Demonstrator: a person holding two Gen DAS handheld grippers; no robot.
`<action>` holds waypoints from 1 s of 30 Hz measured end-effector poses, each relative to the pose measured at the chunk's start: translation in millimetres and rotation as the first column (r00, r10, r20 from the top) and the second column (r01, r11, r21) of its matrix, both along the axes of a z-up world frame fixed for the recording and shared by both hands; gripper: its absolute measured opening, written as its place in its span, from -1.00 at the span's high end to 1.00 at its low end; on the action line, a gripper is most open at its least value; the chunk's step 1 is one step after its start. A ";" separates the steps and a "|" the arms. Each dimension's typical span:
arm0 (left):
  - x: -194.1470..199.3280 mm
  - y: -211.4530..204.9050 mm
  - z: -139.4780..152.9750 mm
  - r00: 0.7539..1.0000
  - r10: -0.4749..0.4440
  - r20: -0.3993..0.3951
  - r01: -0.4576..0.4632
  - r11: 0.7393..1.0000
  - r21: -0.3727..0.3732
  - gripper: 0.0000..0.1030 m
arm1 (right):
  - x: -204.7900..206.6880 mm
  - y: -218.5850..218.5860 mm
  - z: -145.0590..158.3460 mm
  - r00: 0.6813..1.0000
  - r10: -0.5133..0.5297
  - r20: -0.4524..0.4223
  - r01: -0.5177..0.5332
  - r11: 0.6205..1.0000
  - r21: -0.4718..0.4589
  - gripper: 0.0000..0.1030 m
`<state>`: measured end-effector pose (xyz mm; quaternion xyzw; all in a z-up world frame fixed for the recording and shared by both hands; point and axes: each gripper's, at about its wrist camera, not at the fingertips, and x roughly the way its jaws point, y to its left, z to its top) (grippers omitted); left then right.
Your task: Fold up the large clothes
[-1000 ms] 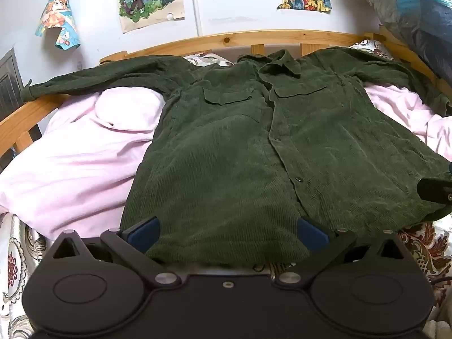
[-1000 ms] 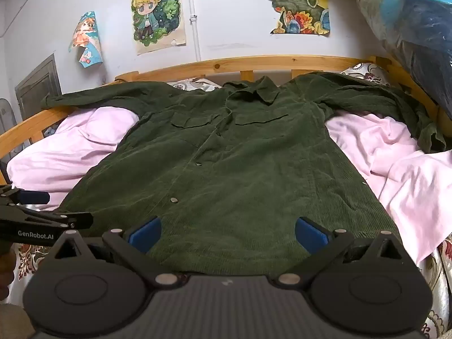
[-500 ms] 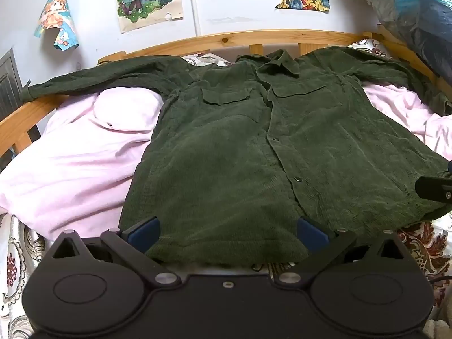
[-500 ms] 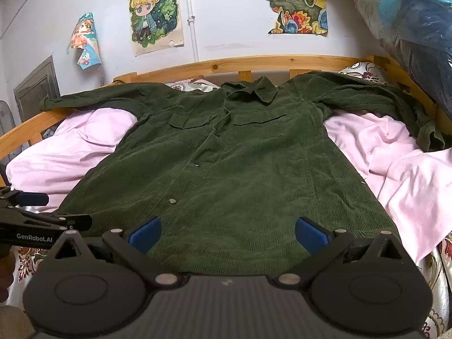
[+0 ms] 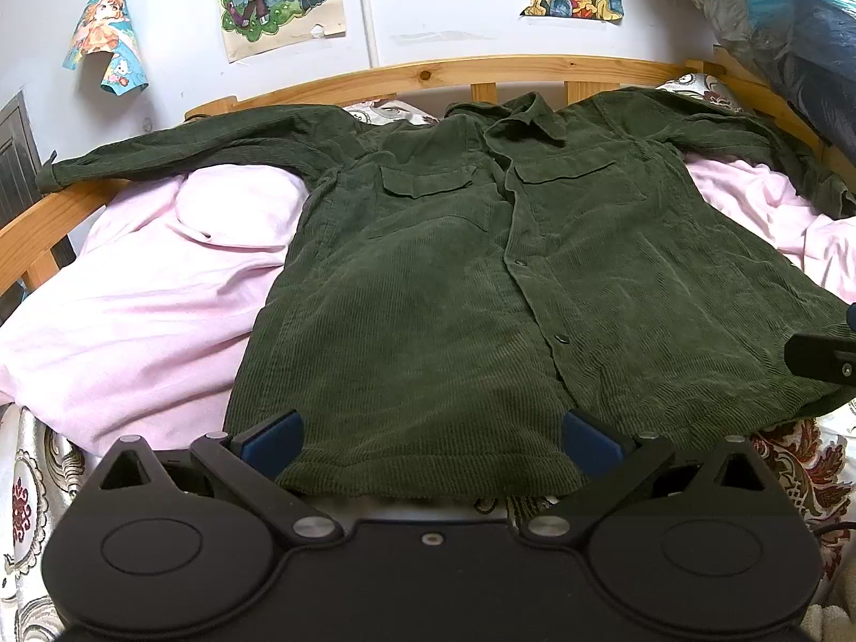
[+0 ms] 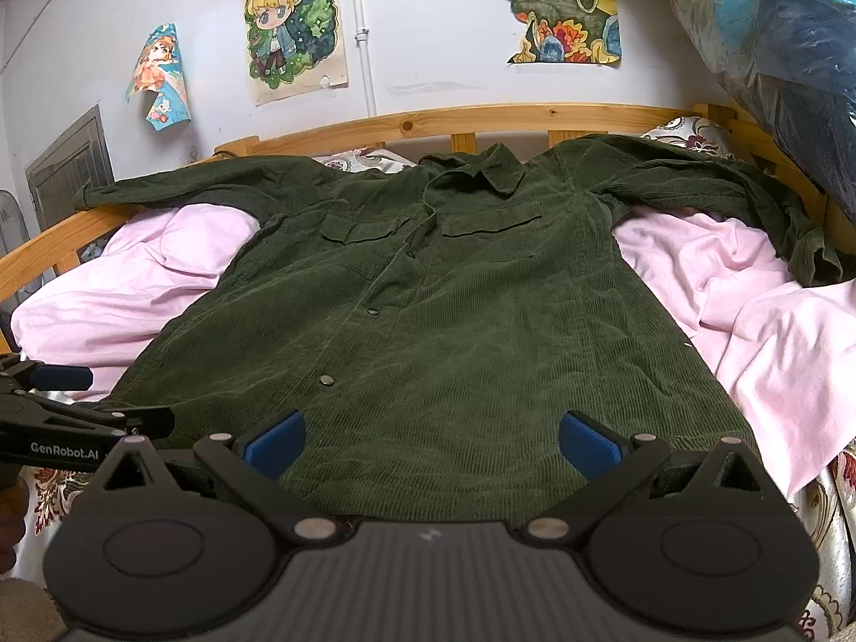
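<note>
A: Where can a hand-held gripper pass?
B: Over the pink sheet (image 5: 160, 289) on either side of the green jacket (image 5: 455, 294), and along its near hem.
A: What blocks?
B: The wooden bed rail (image 6: 481, 117) behind, 1 wrapped bundle (image 6: 776, 43) overhanging the far right.

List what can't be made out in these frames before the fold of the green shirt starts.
- Green shirt hem centre: left wrist view, hidden behind the open left hand-held gripper; likewise in the right wrist view behind the open right hand-held gripper.
- Right sleeve cuff: left wrist view, runs out at the picture's edge.
- Pink bedding: what lies beneath it is covered.
- The shirt's back: face down, unseen.
</note>
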<state>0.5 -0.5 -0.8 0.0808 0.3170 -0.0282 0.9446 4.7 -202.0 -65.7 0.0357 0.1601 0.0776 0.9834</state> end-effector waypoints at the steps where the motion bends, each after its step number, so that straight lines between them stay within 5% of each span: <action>1: -0.2 -0.1 0.1 1.000 0.000 0.000 0.000 1.000 0.000 -0.99 | -0.1 0.0 0.0 1.000 0.000 0.000 0.000 1.000 0.000 -1.00; 30: -2.9 -1.5 3.4 1.000 -0.011 0.005 0.011 1.000 0.003 -0.99 | -0.1 -0.7 0.8 1.000 0.000 0.000 0.000 1.000 0.001 -1.00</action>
